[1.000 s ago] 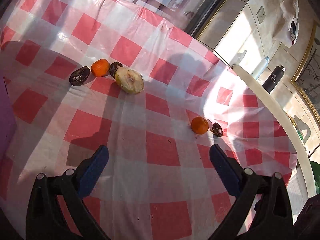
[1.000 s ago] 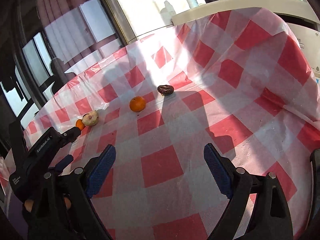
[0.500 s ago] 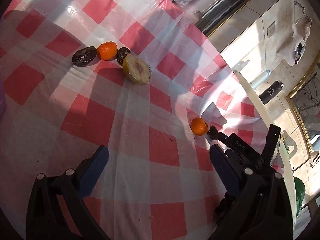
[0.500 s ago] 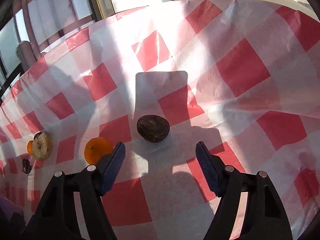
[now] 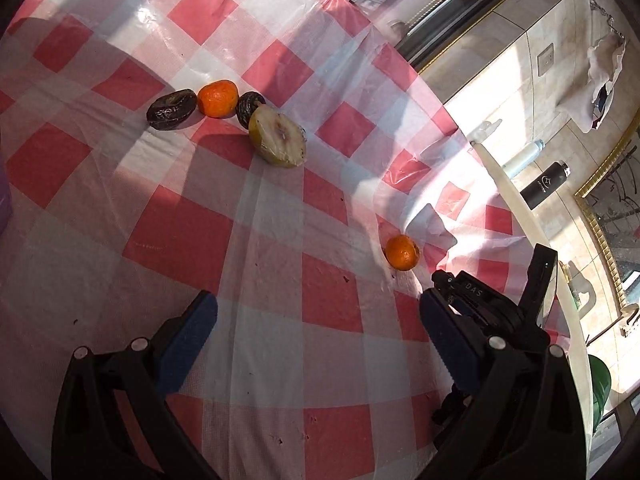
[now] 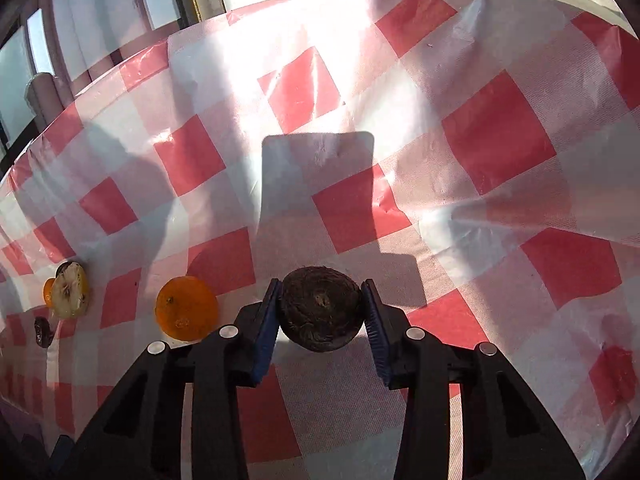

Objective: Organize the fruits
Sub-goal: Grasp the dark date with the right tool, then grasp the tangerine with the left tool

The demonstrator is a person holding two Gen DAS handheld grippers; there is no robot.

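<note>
Left wrist view: left gripper (image 5: 316, 344) spread wide, empty, low in frame. Group at upper left: two dark fruits, a tangerine (image 5: 217, 98), a cut pear (image 5: 277, 136). A lone tangerine (image 5: 401, 252) sits centre right.

Right wrist view: right gripper (image 6: 320, 316) clamped on the dark wrinkled fruit (image 6: 320, 307), low centre. Lift straight, squeeze gently; you should clear the tangerine just left.

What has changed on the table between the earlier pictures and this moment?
The right gripper moved forward to the dark wrinkled fruit beside the lone orange, and its wide-open jaws shut on that fruit. The left gripper stayed open and empty over the checked tablecloth. The far group, the cut pear with its orange and dark fruits, did not move.
</note>
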